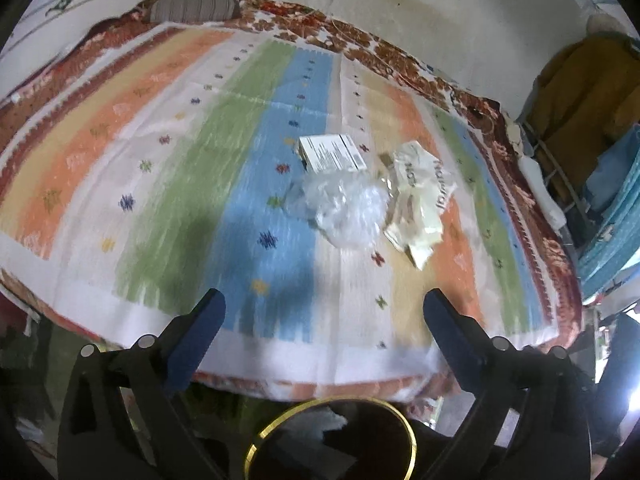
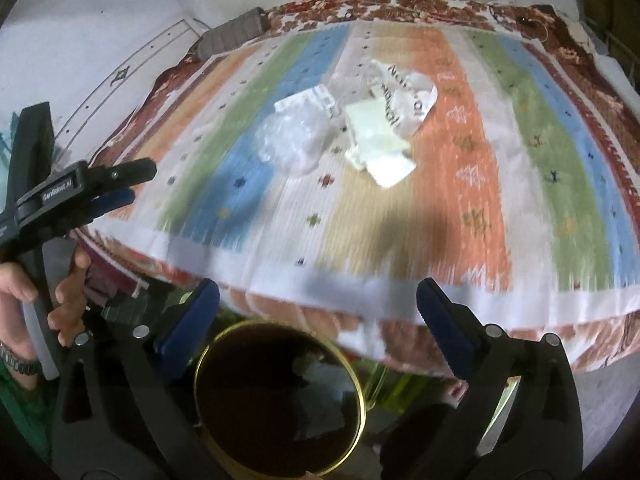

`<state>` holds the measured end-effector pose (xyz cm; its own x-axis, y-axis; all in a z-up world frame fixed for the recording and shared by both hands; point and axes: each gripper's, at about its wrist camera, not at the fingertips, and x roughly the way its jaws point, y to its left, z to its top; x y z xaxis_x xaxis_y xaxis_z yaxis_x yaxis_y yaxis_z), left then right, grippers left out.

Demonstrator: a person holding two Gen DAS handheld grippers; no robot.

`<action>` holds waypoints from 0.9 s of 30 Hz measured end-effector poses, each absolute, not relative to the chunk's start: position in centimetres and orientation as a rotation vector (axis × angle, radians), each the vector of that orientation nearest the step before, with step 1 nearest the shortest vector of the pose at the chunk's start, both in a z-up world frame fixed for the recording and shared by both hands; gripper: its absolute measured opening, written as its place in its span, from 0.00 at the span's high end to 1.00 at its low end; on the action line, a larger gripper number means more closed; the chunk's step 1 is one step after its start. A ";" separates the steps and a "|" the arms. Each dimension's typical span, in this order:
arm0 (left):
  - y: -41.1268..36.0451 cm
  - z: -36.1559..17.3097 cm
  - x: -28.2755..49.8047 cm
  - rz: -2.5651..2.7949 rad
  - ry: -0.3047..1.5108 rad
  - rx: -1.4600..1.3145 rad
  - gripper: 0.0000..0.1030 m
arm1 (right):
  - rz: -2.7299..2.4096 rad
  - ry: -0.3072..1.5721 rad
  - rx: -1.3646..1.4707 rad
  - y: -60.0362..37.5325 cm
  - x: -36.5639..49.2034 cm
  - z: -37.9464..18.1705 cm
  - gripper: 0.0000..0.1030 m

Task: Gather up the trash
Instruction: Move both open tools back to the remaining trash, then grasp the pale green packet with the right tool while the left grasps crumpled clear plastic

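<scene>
The trash is a crumpled clear plastic bag (image 1: pixel 344 210), a small white printed box (image 1: pixel 331 153) and a creased cream wrapper (image 1: pixel 420 204) bunched on the striped blanket (image 1: pixel 160 168), well ahead of both wide-open, empty grippers, left gripper (image 1: pixel 322 312) and right gripper (image 2: pixel 318 300), with the gold-rimmed bin (image 2: pixel 280 408) right below them.

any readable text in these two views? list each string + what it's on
"Natural": crumpled white printed wrapper, large dark letters; a second shorter word beside it is too creased to read.
"GenRobot.AI": label on the left gripper, seen from the right wrist view.
White carton box: lines of fine print, too small and blurred to read.
Clear plastic wrap: no text.
</scene>
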<state>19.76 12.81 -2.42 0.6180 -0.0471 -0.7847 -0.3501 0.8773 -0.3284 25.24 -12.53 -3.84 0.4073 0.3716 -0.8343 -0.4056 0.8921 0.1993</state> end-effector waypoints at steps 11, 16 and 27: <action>14.6 -4.3 24.2 0.153 0.884 -0.486 0.06 | 0.449 0.966 -0.066 -11.3 31.7 -5.1 0.09; 14.5 -5.2 25.8 0.153 0.891 -0.499 0.06 | 0.434 0.985 -0.084 -9.8 34.5 -6.8 0.09; 15.9 -7.8 29.1 0.185 0.906 -0.710 0.06 | 0.406 0.983 -0.112 -8.7 39.3 -9.7 0.15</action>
<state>29.06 15.92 -7.84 0.6187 -0.1407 -0.7729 -0.4327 0.7601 -0.4848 39.34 -8.70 -9.73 0.4868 0.2828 -0.8264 -0.3824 0.9196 0.0895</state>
